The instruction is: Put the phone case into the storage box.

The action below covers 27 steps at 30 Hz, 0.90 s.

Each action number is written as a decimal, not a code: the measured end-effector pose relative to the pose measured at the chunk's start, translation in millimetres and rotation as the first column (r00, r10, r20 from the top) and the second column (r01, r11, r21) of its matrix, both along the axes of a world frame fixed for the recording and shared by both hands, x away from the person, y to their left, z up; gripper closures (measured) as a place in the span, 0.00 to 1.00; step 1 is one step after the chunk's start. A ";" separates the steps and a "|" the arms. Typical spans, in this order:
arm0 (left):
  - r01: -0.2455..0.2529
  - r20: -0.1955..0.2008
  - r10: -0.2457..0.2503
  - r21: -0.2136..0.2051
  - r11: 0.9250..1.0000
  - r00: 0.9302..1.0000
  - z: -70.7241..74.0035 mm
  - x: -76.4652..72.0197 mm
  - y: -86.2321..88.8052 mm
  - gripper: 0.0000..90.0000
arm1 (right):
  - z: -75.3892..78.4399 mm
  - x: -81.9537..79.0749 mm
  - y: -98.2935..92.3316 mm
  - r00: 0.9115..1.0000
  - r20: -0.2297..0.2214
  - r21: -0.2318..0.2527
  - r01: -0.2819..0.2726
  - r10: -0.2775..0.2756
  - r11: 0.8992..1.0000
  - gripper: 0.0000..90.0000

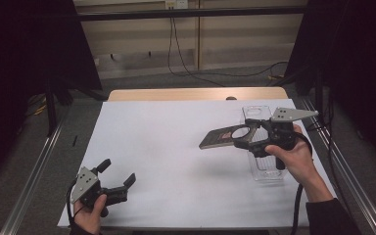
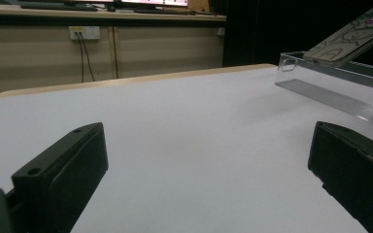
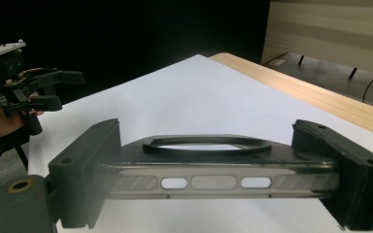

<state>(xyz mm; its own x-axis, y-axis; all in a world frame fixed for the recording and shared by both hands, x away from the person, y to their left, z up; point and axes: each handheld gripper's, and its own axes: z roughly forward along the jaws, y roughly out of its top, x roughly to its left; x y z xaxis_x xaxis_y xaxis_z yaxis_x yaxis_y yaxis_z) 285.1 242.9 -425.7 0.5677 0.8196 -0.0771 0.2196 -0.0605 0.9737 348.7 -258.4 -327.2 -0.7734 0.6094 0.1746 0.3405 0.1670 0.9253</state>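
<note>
My right gripper point(image 1: 247, 134) sits right of centre in the high view, raised off the white sheet point(image 1: 176, 147), and its jaws are clamped on a phone point(image 1: 221, 137) by its two long edges. The phone juts out flat toward the middle of the frame, tilted a little, its shadow falling on the sheet below. In the right gripper view the phone point(image 3: 209, 177) spans the lower half of the frame between the two black jaws, its metal side with the slots facing the camera and a dark ring lying on its top face. Just under my right hand point(image 1: 296, 159), at the right of the high view, a clear case point(image 1: 269, 171) lies on the sheet; the phone hangs above and beside its near end, apart from it. In the left gripper view the case point(image 2: 340, 82) shows at the upper right, with the phone point(image 2: 354, 39) slanting above it. My left gripper point(image 1: 117, 176) is low at the bottom left of the high view, its jaws spread wide with nothing between them, well apart from the phone; my left hand point(image 1: 90, 215) holds it just above the sheet's near edge
</note>
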 end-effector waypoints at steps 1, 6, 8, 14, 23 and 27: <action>-0.005 -0.001 0.005 0.004 1.000 1.000 -1.4 0.0 1.1 0.01 | 1.0 0.8 -1.0 1.000 0.001 -0.004 0.007 -0.007 1.000 0.13; -0.022 0.004 0.022 0.025 0.999 1.000 -4.0 2.7 2.0 0.01 | 9.2 6.9 -5.7 0.999 0.001 -0.010 0.038 -0.038 0.999 0.13; -0.004 0.006 0.004 -0.004 1.000 1.000 -3.8 3.4 1.6 0.01 | 12.6 11.1 -6.8 0.999 -0.003 -0.017 0.049 -0.049 0.999 0.13; 0.018 -0.009 -0.018 -0.028 0.999 1.000 -6.6 5.9 4.7 0.01 | 20.4 20.6 -14.0 0.995 -0.008 -0.043 0.097 -0.097 0.994 0.13; -0.007 -0.013 0.007 0.011 1.000 1.000 -5.9 5.1 2.5 0.01 | 26.7 26.0 -38.1 0.984 -0.011 -0.042 0.175 -0.175 0.984 0.13; -0.016 -0.016 0.016 0.010 1.000 1.000 -5.7 4.6 3.0 0.01 | 31.3 27.0 -47.2 0.977 -0.011 -0.053 0.210 -0.211 0.976 0.13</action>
<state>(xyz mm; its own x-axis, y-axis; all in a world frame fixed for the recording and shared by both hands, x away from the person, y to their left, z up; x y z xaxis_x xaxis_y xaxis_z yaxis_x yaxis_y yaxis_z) 289.8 245.9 -431.4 0.5533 0.8294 -0.0777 0.2362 -0.0667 0.9694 375.7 -305.6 -295.8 -0.6243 0.7665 0.1507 0.3885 0.1372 0.9112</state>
